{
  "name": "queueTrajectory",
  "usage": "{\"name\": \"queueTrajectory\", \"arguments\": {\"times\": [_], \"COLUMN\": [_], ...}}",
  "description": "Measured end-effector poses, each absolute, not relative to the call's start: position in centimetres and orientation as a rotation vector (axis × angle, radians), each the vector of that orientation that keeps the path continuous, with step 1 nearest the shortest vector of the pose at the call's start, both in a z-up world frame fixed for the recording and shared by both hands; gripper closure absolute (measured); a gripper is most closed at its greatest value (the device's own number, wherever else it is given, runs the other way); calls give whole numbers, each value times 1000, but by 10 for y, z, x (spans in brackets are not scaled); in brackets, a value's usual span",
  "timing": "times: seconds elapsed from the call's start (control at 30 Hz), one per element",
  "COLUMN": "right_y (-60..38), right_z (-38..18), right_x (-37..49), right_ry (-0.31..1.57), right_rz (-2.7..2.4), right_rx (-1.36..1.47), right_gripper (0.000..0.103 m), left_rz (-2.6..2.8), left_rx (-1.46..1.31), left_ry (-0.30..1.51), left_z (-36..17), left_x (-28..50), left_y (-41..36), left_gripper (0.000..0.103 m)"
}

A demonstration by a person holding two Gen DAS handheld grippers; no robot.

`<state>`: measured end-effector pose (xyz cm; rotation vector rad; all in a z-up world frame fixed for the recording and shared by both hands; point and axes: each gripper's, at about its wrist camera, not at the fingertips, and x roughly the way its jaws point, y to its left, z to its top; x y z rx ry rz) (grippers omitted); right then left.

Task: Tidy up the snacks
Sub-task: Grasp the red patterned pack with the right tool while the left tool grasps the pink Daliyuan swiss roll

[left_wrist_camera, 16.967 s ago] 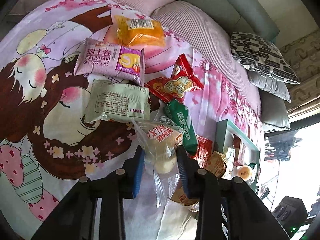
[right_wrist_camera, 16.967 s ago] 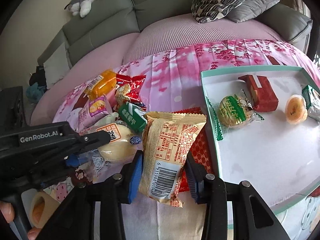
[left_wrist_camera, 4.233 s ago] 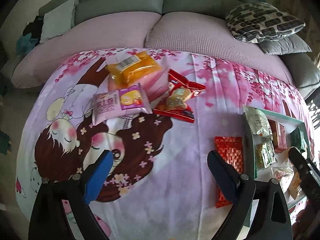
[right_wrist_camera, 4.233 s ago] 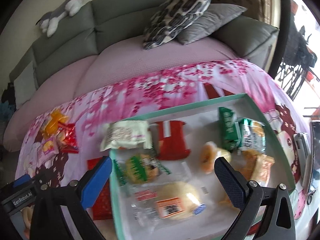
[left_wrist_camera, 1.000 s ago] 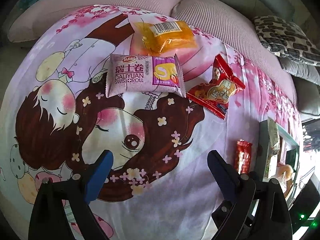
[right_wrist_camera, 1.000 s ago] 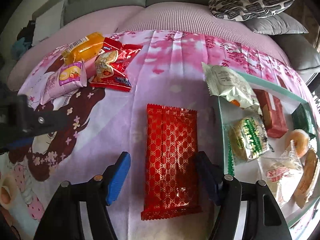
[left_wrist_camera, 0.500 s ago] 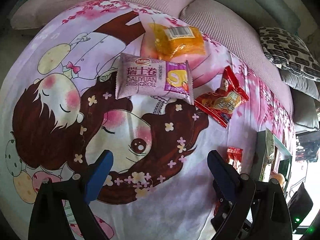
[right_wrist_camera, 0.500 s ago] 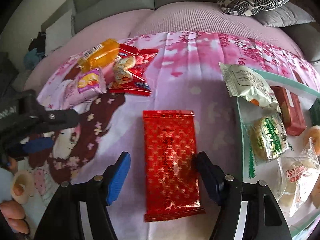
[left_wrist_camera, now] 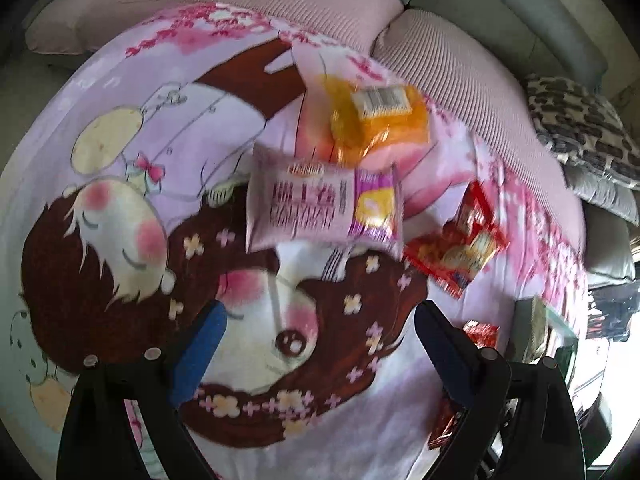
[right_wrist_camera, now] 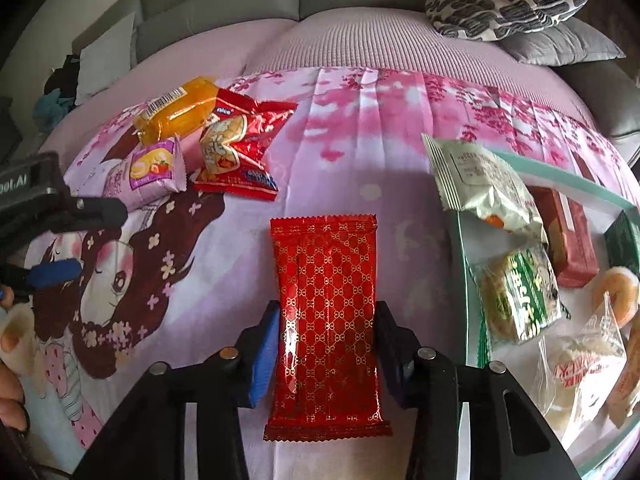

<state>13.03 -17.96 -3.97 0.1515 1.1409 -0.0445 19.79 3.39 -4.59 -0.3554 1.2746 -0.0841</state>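
Observation:
My right gripper (right_wrist_camera: 326,354) is shut on a flat red patterned packet (right_wrist_camera: 326,312), its jaws against both long edges. The green-rimmed tray (right_wrist_camera: 468,280) at the right holds several snacks. My left gripper (left_wrist_camera: 320,344) is open and empty over the cartoon blanket, below a purple Swiss roll packet (left_wrist_camera: 320,210). An orange packet (left_wrist_camera: 376,120) and a red snack bag (left_wrist_camera: 460,246) lie beyond it. These three also show in the right wrist view: purple packet (right_wrist_camera: 148,172), orange packet (right_wrist_camera: 180,112), red bag (right_wrist_camera: 240,144). The left gripper (right_wrist_camera: 56,240) shows at the left edge there.
A printed blanket (right_wrist_camera: 380,128) covers a pink sofa seat (right_wrist_camera: 360,36). Patterned and grey cushions (right_wrist_camera: 508,0) lie at the back right. The tray's near rim (left_wrist_camera: 560,328) shows at the right of the left wrist view.
My right gripper has closed from open onto the red patterned packet. My left gripper has moved closer to the purple Swiss roll packet and stays open.

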Motion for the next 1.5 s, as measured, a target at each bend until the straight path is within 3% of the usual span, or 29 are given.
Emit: {"name": "queueTrajectory", "arguments": {"times": [0.4, 1.5], "right_y": [-203, -207], "right_z": [-34, -33], "right_x": [145, 145], "right_ry": [1089, 1109], "right_rz": [-55, -49], "right_rx": [210, 268], "right_gripper": [56, 56], "left_rz": [-86, -13], "left_rx": [-373, -29], "left_ry": [1139, 1242], "left_z": [-47, -66], "left_x": [241, 224], "left_y": [30, -2], "left_gripper": [11, 18]}}
